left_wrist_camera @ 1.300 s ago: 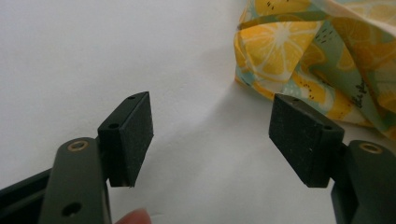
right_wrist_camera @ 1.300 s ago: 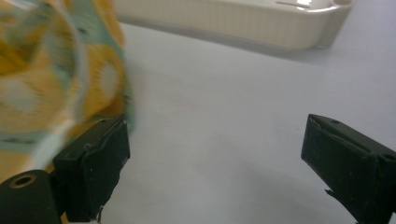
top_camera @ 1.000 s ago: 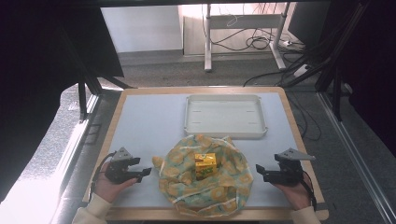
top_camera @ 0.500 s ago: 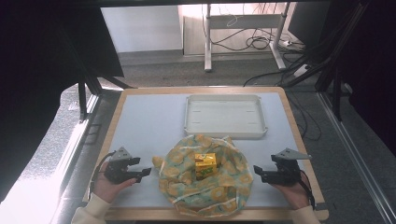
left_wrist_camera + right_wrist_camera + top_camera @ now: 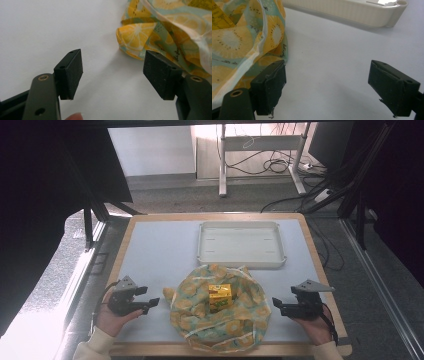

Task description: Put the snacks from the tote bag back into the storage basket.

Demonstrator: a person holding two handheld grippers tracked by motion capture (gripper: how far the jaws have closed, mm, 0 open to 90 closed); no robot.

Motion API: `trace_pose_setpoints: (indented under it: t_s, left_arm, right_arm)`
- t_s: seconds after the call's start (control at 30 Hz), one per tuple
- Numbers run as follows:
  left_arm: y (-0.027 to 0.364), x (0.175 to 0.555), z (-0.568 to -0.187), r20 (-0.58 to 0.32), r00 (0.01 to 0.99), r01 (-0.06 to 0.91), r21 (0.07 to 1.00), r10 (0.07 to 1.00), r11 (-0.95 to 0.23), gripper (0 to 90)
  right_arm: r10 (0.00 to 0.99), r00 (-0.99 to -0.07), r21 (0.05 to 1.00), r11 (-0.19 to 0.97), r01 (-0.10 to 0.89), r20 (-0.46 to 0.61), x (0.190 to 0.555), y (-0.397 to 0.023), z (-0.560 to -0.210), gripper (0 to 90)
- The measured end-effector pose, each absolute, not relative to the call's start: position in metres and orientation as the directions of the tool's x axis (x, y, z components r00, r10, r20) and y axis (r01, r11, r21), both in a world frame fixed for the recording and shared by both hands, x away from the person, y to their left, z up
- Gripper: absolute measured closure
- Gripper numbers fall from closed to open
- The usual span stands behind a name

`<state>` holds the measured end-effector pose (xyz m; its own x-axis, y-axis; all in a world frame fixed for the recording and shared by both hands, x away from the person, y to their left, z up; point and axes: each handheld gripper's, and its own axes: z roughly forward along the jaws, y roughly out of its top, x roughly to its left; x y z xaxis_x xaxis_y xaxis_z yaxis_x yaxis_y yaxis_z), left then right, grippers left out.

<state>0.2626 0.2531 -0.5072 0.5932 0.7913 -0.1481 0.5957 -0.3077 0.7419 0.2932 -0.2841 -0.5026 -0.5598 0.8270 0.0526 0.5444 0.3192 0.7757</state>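
We see a lemon-print cloth (image 5: 220, 307) spread near the front edge of the table (image 5: 160, 250), with a small yellow carton (image 5: 219, 296) sitting on its middle and a white tray (image 5: 241, 244) lying beyond it. The cloth lies between our 2 grippers: the left gripper (image 5: 150, 304) points at its left edge, the right gripper (image 5: 277, 306) at its right edge, each just beside the fabric. Both sets of jaws stand spread with nothing between them. In the left gripper view a bunched corner (image 5: 135, 37) sits ahead and right of the jaws. We judge the left hand slightly nearer, so that corner seems the likelier first pinch.
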Motion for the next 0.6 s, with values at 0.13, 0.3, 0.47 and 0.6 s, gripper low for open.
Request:
trace_pose_setpoints:
  t_s: [0.13, 0.3, 0.47, 0.6]
  left_arm:
    - [0.2527, 0.2656, -0.507, -0.16, 0.595, 0.603, 0.737, 0.788, -0.305, 32.1]
    - [0.2499, 0.2642, -0.5052, -0.156, 0.603, 0.597, 0.739, 0.782, -0.313, 32.3]
    - [0.2507, 0.2622, -0.4999, -0.155, 0.602, 0.586, 0.752, 0.783, -0.302, 32.6]
    - [0.2528, 0.2617, -0.4973, -0.159, 0.602, 0.586, 0.754, 0.782, -0.298, 32.9]
  right_arm:
    - [0.825, -0.562, 0.772, 0.321, 0.549, 0.057, 0.2922, -0.2844, -0.504, 15.3]
    - [0.823, -0.566, 0.771, 0.327, 0.546, 0.052, 0.29, -0.2842, -0.5045, 15.4]
    - [0.826, -0.561, 0.77, 0.326, 0.549, 0.051, 0.289, -0.2849, -0.5044, 15.5]
    - [0.824, -0.564, 0.771, 0.321, 0.55, 0.059, 0.2888, -0.2852, -0.5047, 15.6]
